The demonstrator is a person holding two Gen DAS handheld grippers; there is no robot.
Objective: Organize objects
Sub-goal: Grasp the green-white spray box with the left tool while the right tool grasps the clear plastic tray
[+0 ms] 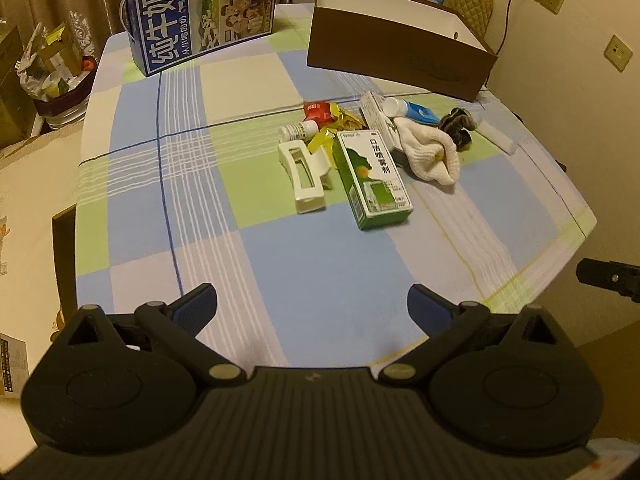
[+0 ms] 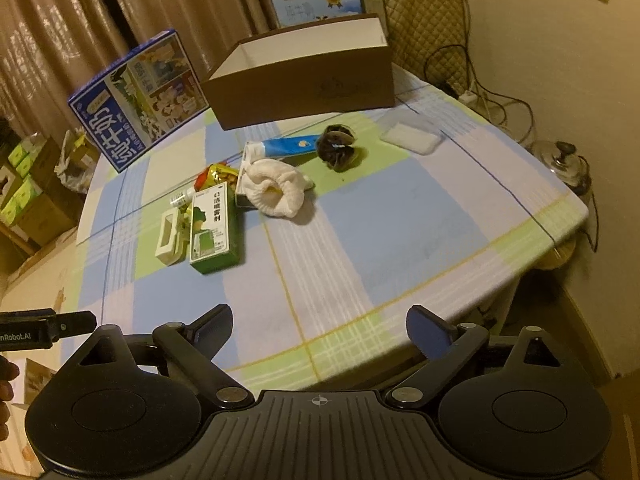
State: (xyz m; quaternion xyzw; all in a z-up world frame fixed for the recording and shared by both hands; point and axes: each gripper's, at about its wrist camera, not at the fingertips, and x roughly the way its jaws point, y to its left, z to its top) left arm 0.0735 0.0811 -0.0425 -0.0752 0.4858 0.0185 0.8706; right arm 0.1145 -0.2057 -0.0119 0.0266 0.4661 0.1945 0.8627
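Observation:
A heap of small items lies mid-table: a green spray box (image 1: 374,178) (image 2: 213,229), a white hair claw (image 1: 302,176) (image 2: 170,240), a white sock (image 1: 430,154) (image 2: 276,192), a blue tube (image 1: 416,111) (image 2: 286,146), a dark scrunchie (image 1: 460,124) (image 2: 338,148), a small white bottle (image 1: 298,130) and snack packets (image 1: 334,114) (image 2: 218,174). An open brown box (image 1: 396,54) (image 2: 304,84) stands behind them. My left gripper (image 1: 312,304) and right gripper (image 2: 320,326) hover open over the near table edge, both holding nothing.
A blue milk carton case (image 1: 200,12) (image 2: 140,100) stands at the back left, a second milk case (image 2: 324,0) behind the brown box. A white packet (image 2: 410,138) lies at the right. A chair, wall sockets, cables and a metal pot (image 2: 562,164) sit beyond the table's right side.

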